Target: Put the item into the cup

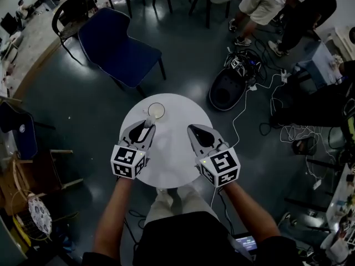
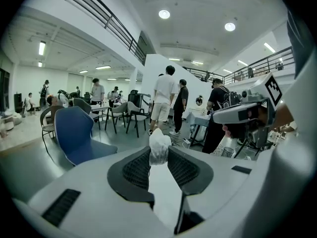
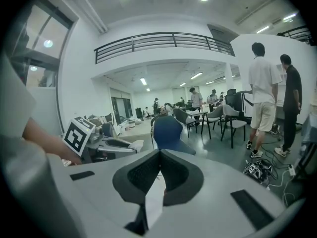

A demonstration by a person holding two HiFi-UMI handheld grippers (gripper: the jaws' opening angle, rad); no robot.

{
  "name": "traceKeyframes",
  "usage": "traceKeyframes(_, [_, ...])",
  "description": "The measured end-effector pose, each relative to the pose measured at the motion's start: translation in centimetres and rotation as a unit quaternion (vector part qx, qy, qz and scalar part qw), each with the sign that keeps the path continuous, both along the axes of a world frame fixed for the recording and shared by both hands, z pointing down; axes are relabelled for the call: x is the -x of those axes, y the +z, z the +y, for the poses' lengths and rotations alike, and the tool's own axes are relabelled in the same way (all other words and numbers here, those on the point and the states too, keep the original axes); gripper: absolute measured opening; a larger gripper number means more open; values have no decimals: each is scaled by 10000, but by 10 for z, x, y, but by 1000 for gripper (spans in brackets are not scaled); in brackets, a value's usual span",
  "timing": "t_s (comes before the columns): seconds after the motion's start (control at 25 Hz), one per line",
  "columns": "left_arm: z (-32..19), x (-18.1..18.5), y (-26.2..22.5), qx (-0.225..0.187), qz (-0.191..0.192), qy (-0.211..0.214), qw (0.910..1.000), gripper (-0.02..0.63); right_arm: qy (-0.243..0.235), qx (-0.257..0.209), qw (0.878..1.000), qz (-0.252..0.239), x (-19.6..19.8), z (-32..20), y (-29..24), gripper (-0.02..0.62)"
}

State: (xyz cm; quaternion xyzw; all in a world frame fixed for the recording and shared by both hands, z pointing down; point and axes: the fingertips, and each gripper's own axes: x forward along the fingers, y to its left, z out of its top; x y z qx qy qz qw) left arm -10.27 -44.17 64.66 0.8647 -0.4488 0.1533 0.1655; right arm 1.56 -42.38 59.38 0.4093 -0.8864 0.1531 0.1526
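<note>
Occupying the centre of the head view, a round white table (image 1: 169, 148) with a smooth matt top stands on a dark grey, glossy floor (image 1: 183, 49). A blue moulded chair (image 1: 119, 49) on thin black legs stands at the upper left. Loose white cables (image 1: 288, 132) trail across the floor at the right, beside a black rounded bag (image 1: 226, 90). Standing people (image 1: 266, 4) show at the upper right. Both gripper views show a tall white hall with a railed upper gallery and ceiling lights.

A small round pale cup (image 1: 156, 111) stands upright near the table's upper edge. Its inside looks pale, and whether anything lies in it cannot be told.

The left gripper (image 1: 147, 127), a white shell with black ribbed pads and a marker cube, hangs just below the cup in the frame. It pinches a white crumpled wad (image 2: 159, 145) of soft material between its pads. The wad's upper part stands out above the jaw tips.

The right gripper (image 1: 192, 129), of the same build, is over the table's right half. Its jaws are pressed together with nothing between them.
</note>
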Motion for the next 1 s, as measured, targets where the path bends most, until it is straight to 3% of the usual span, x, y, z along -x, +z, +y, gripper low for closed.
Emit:
traceKeyframes(0.76, [-77,-1,105,465,-1394,446,9881,117,-48,479,9984,301,-27,-20,67,17])
traceKeyframes(1.0, [-90,-3,120,475,-1436,369,9878,118,-48,548,9980,320,-34,-27,78,17])
